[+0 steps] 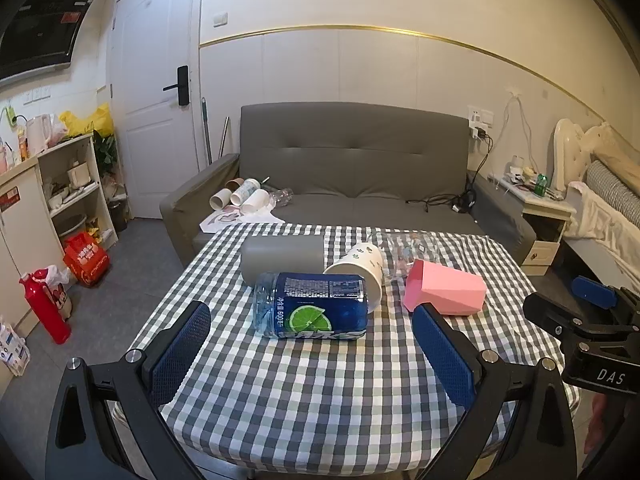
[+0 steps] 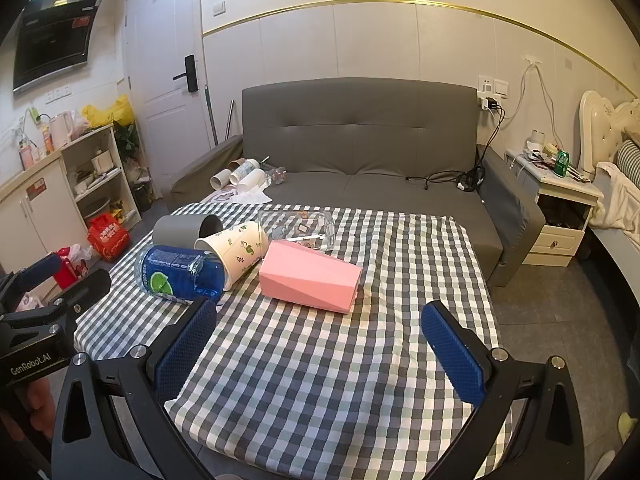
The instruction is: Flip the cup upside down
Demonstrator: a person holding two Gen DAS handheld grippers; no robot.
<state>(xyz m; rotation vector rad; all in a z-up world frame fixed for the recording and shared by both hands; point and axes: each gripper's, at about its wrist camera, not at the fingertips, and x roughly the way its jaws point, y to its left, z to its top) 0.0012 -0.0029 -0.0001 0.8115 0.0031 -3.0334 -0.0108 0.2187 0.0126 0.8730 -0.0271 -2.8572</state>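
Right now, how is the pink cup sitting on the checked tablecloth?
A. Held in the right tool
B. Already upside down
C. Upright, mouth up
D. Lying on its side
D: the pink cup lies on its side on the tablecloth, and the right tool is open and short of it, holding nothing.

Pink faceted cup (image 2: 310, 278) on its side, mid-table.

The table (image 2: 360, 360) wears a grey, white and pale green checked cloth. On it lie a plain pink cup (image 2: 310, 276), a cream paper cup (image 2: 236, 250) printed with small green leaves, a blue bottle (image 2: 176, 272) bearing a green lime slice, and a matte grey cup (image 2: 182, 231). Both tongs have blue textured pads (image 2: 454, 350) on black arms.
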